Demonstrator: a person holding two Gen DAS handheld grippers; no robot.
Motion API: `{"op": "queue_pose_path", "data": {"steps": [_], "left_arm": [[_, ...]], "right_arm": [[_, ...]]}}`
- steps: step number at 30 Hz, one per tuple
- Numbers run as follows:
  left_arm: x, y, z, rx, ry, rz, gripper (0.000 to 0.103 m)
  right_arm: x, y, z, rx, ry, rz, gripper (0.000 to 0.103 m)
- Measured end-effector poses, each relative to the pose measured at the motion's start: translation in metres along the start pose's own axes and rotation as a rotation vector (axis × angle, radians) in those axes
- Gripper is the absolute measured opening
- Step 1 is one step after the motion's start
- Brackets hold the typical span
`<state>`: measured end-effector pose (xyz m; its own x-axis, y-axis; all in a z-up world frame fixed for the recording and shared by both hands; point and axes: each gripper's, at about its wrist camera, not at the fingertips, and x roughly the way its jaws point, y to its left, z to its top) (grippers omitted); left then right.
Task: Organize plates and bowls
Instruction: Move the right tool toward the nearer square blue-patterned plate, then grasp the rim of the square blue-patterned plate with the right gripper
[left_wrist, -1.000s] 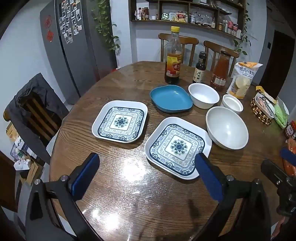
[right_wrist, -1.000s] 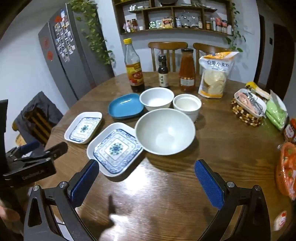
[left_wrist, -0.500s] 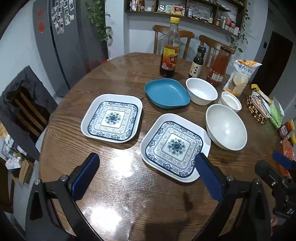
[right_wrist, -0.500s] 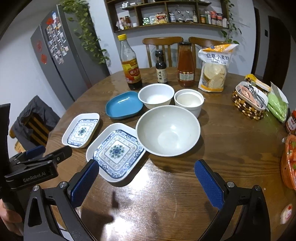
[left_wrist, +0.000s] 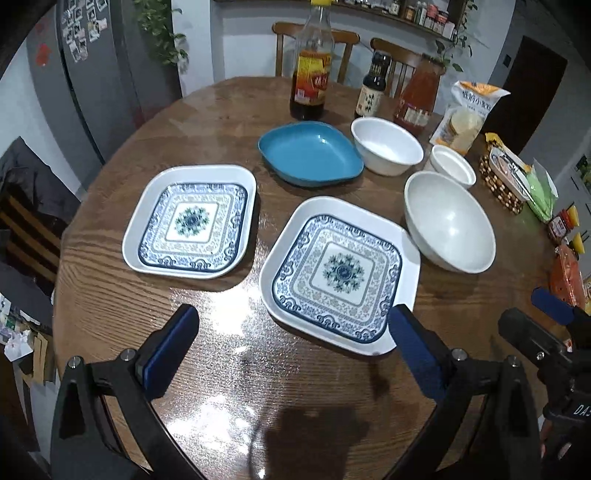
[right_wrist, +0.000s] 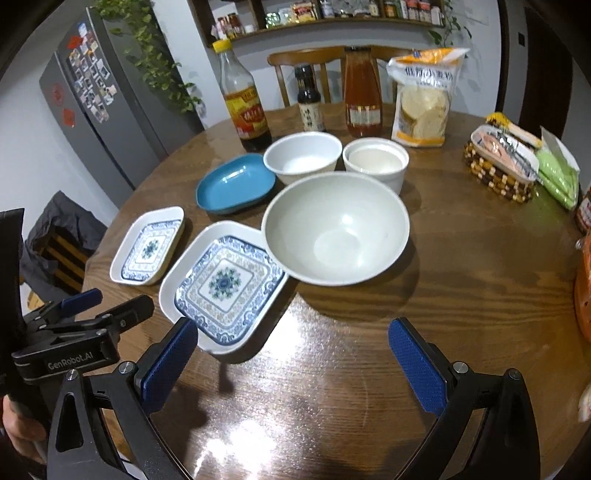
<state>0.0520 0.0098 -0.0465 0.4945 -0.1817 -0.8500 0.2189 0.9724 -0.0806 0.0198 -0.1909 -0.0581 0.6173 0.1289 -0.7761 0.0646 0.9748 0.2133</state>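
Two square blue-patterned plates lie on the round wooden table: the left plate (left_wrist: 190, 221) (right_wrist: 149, 250) and the right plate (left_wrist: 340, 273) (right_wrist: 225, 284). Behind them sit a blue dish (left_wrist: 308, 153) (right_wrist: 236, 183), a medium white bowl (left_wrist: 386, 146) (right_wrist: 303, 157), a small white bowl (left_wrist: 453, 166) (right_wrist: 376, 160) and a large white bowl (left_wrist: 448, 223) (right_wrist: 336, 229). My left gripper (left_wrist: 293, 349) is open and empty, just short of the right plate's near edge. My right gripper (right_wrist: 293, 363) is open and empty, in front of the large bowl.
Three bottles (left_wrist: 310, 70) stand at the back beside a bag of wafers (left_wrist: 467, 114). A beaded basket (right_wrist: 498, 166), green packets (right_wrist: 557, 173) and orange packaging (right_wrist: 583, 284) lie on the right. Chairs stand behind the table, a fridge (right_wrist: 99, 107) at left.
Both grippers have moved forward and lower toward the dishes, which now look larger. Both stay open. No dish has moved.
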Motion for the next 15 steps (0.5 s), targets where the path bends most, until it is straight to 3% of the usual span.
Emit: {"op": "queue_pose_path", "data": {"steps": [5,8,15], "left_arm": [[0.013,0.012,-0.005,-0.016,0.04,-0.041,0.101],[0.022,0.022,-0.006,-0.043,0.063,-0.065,0.092],[0.036,0.031,-0.008,-0.051,0.087,-0.12,0.084]], "right_arm": [[0.017,0.001,-0.009,0.029,0.037,0.013,0.103],[0.029,0.002,-0.014,0.053,0.061,0.047,0.103],[0.054,-0.001,-0.02,0.108,0.103,0.063,0.103]]}}
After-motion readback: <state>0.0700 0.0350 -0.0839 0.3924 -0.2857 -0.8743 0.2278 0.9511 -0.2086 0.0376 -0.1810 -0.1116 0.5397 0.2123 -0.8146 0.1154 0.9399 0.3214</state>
